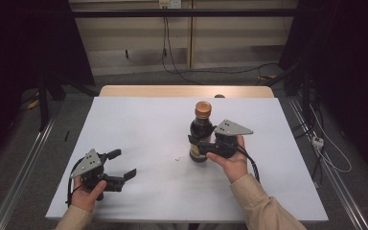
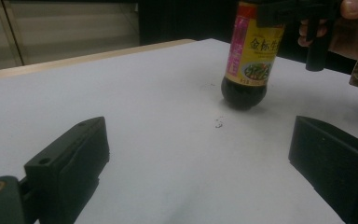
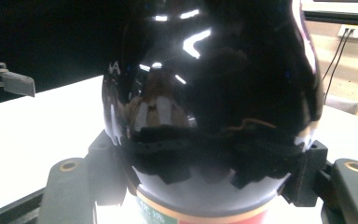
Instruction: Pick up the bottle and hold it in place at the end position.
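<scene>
A dark sauce bottle [image 1: 201, 130] with an orange-brown cap and a pink and yellow label stands right of the middle of the white table [image 1: 148, 124]. My right gripper [image 1: 200, 145] is shut on its lower body from the right side. In the right gripper view the glossy bottle [image 3: 214, 84] sits tight between both jaws. In the left gripper view the bottle [image 2: 251, 51] leans slightly, its base at the tabletop; whether it rests there I cannot tell. My left gripper [image 1: 123, 164] lies open near the table's front left, nothing between its jaws.
A small dark speck [image 2: 218, 123] marks the table in front of the bottle. The table's wooden far edge [image 1: 187, 91] borders a floor with cables. Metal rails [image 1: 24, 158] run along both sides of the table.
</scene>
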`<action>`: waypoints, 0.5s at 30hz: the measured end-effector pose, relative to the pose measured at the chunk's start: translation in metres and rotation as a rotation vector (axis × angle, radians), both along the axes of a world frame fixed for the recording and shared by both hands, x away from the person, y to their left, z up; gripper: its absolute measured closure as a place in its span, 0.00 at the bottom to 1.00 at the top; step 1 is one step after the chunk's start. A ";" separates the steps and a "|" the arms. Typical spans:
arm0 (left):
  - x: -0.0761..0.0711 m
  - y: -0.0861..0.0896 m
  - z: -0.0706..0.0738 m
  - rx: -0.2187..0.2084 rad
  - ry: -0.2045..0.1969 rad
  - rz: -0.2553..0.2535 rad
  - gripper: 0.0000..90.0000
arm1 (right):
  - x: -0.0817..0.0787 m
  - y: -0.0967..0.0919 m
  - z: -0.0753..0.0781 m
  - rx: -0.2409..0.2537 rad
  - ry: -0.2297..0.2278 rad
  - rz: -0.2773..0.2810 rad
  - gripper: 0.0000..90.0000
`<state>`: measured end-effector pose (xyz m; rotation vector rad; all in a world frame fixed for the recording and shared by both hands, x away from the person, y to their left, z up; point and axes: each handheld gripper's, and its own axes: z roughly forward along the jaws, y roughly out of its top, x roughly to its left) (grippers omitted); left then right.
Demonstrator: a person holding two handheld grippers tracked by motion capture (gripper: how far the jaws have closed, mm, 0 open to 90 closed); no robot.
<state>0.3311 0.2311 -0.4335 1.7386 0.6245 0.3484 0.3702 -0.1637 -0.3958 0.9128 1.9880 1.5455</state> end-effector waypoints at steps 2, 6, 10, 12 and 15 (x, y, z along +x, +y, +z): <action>0.000 0.000 0.000 -0.001 -0.001 -0.002 0.05 | 0.002 0.001 0.001 -0.006 0.000 0.002 0.34; 0.000 0.000 0.000 -0.010 -0.001 -0.001 0.05 | 0.006 0.003 0.002 0.005 -0.001 -0.003 0.34; 0.000 0.001 0.000 -0.014 -0.002 -0.001 0.05 | 0.010 0.004 0.001 0.015 0.008 -0.006 0.34; 0.000 0.002 0.001 -0.018 -0.001 0.000 0.05 | 0.012 0.005 0.001 0.010 0.009 -0.006 0.34; 0.000 0.002 0.000 -0.019 -0.001 0.000 0.05 | 0.015 0.006 0.001 0.008 0.005 -0.011 0.34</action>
